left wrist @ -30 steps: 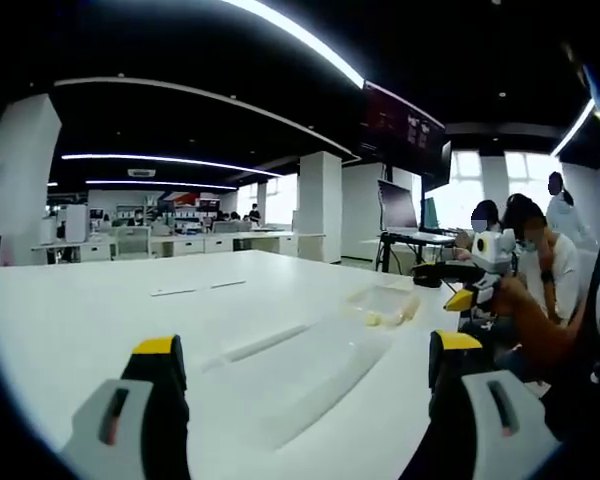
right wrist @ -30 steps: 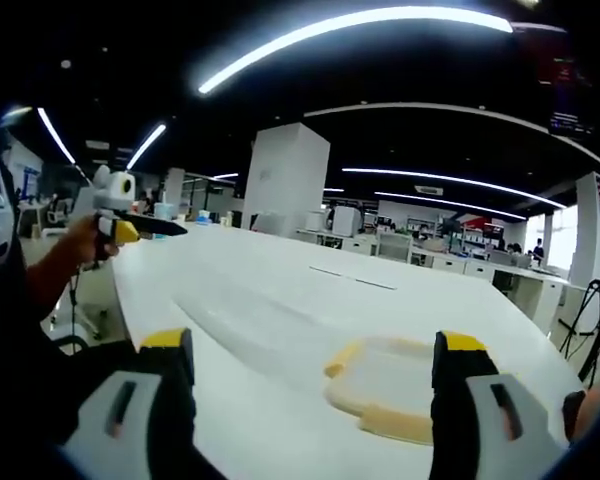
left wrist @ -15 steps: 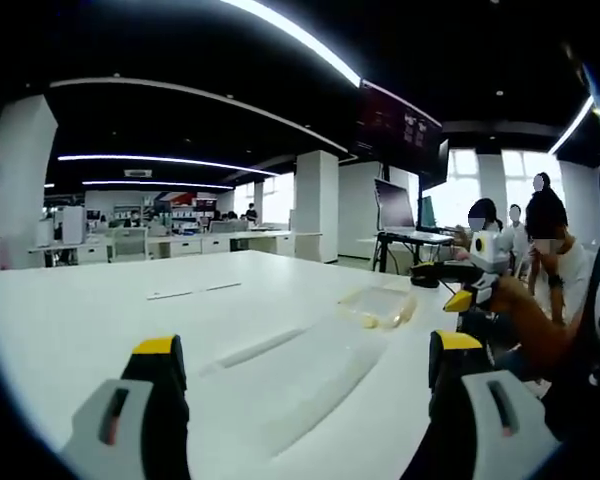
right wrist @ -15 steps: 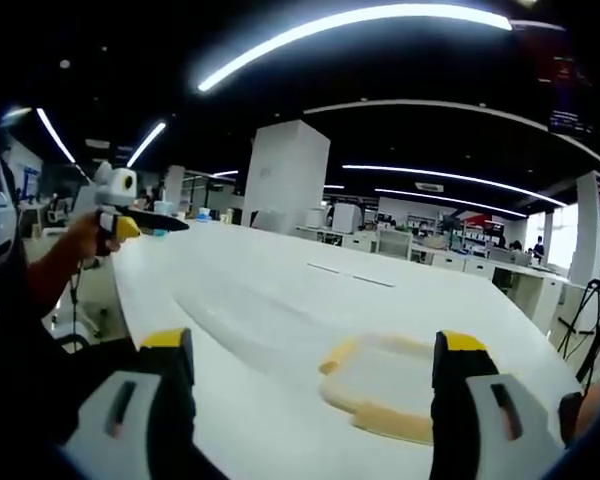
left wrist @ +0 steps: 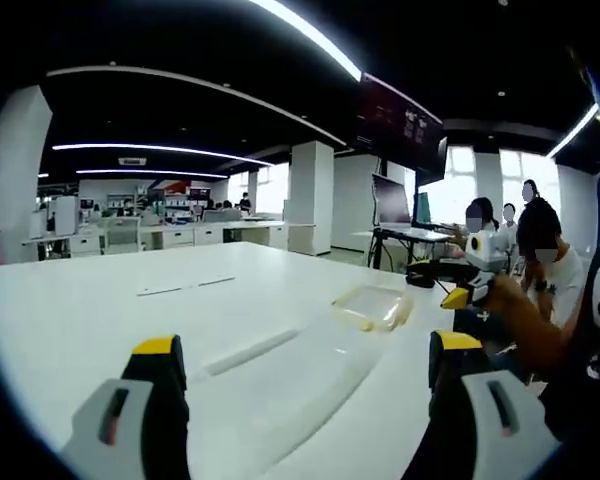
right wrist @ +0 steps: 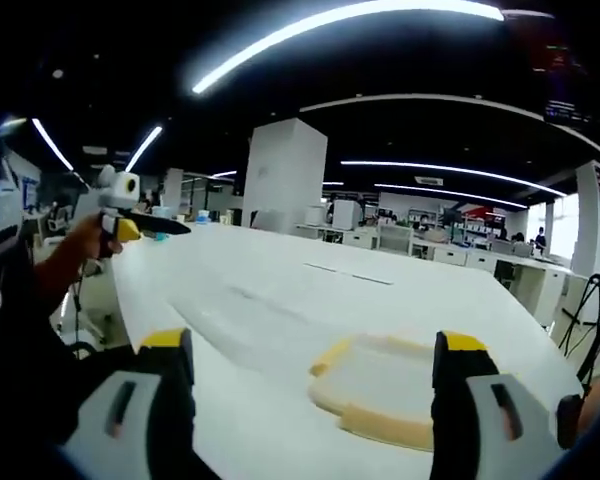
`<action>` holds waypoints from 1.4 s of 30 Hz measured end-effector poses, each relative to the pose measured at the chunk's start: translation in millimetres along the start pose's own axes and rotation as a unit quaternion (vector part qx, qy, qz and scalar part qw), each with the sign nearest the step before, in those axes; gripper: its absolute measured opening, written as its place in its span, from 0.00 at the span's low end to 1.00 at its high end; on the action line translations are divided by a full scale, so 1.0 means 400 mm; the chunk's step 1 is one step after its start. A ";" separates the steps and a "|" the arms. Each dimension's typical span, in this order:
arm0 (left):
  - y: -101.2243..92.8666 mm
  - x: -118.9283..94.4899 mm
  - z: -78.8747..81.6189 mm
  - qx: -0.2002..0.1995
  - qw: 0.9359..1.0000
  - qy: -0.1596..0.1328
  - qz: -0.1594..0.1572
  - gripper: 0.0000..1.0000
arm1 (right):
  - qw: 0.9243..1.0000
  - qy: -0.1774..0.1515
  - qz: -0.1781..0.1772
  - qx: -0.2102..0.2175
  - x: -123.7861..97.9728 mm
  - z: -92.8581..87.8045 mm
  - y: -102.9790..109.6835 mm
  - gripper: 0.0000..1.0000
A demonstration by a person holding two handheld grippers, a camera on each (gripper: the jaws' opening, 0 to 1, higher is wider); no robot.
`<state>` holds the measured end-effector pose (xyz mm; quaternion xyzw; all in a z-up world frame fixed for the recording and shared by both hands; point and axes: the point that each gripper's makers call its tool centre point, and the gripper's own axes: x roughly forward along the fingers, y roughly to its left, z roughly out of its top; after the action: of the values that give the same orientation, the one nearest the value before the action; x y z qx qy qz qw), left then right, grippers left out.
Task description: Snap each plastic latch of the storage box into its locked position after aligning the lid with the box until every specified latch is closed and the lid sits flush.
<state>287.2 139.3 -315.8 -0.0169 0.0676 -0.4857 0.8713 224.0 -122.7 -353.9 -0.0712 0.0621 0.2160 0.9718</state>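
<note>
The clear storage box [right wrist: 375,390] with yellowish latches lies on the white desk [right wrist: 280,300], near its right edge, lid on; whether the latches are locked cannot be told. The right gripper [right wrist: 310,400] hovers just short of it, jaws released and empty. The left gripper [left wrist: 305,400], also spread with nothing between, sits well apart from the box

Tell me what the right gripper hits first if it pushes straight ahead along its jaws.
Probably the clear lid with yellow latches, lying flat on the white table. It sits just ahead of the open right gripper, between the lines of its jaws. Depth is unclear, and the gripper might pass just above it.
</note>
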 end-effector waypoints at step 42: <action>-0.032 0.151 0.036 0.023 0.998 0.019 -0.053 1.00 | 0.999 0.035 -0.015 -0.019 -0.015 -0.019 -0.105 0.98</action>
<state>309.9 80.8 -306.5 0.0085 0.0719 -0.5329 0.8431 235.9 -163.9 -355.6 -0.0979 0.0907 0.1999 0.9707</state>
